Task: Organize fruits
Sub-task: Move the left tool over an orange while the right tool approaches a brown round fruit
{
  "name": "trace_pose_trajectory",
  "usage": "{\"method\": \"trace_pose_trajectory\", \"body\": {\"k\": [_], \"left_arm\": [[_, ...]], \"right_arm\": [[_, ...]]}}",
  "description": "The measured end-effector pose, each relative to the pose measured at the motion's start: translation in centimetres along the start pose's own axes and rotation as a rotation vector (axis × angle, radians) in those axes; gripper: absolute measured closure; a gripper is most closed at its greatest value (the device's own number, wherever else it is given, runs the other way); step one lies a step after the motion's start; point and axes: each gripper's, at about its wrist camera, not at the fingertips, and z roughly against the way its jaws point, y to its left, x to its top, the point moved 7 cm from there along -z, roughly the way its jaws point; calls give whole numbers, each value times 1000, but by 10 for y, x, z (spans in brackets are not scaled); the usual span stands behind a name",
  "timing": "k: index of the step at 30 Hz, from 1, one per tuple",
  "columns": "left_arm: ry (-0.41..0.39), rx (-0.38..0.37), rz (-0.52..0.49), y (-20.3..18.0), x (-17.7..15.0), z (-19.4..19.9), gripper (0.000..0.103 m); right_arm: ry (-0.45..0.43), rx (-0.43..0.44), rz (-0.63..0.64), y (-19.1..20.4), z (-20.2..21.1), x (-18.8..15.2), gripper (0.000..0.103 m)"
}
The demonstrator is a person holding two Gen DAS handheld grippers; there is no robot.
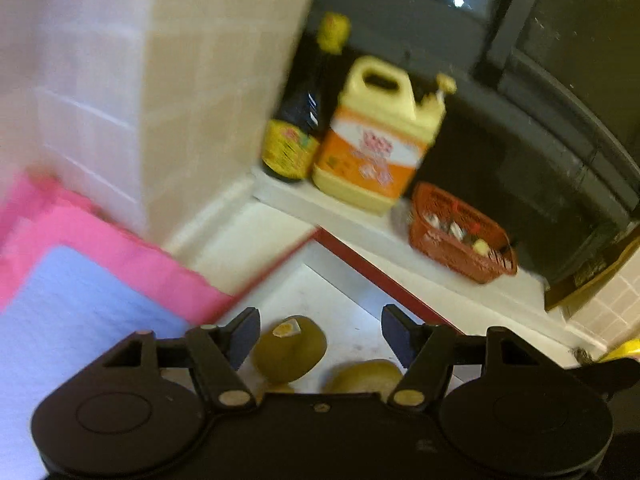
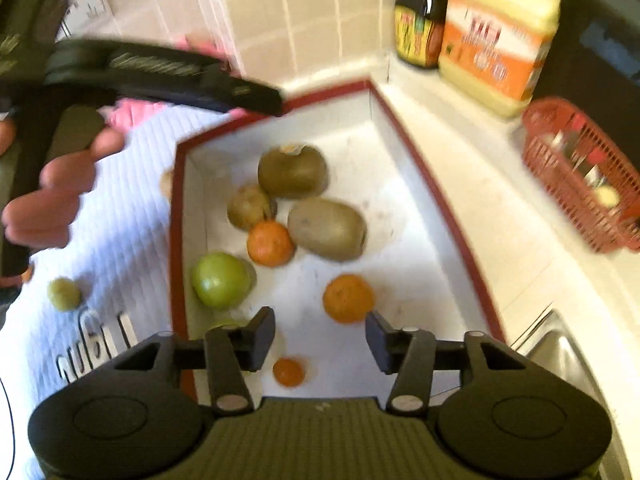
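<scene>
Fuzzy brown kiwis (image 2: 326, 228), smooth round oranges (image 2: 348, 298) and a glossy green apple (image 2: 220, 279) lie in the white, red-rimmed box (image 2: 440, 208) at the counter's back corner. Left gripper (image 1: 318, 334) and right gripper (image 2: 320, 338) both gape wide, holding nothing.
</scene>
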Motion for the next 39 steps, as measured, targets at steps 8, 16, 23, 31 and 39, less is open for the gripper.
{"method": "trace_pose_trajectory", "body": {"k": [8, 16, 23, 31, 39], "left_arm": [[-224, 179, 54, 60, -2, 152, 23], [-364, 387, 136, 105, -35, 280, 22], [-343, 522, 175, 151, -93, 327, 21], [-184, 587, 221, 202, -186, 308, 21], [-42, 595, 219, 232, -246, 264, 21]], "right_arm": [[-147, -8, 15, 34, 45, 29, 32], [-244, 104, 28, 106, 58, 72, 23], [-205, 222, -53, 161, 34, 91, 23], [-181, 204, -328, 194, -30, 77, 18], [-158, 85, -562, 207, -123, 37, 31]]}}
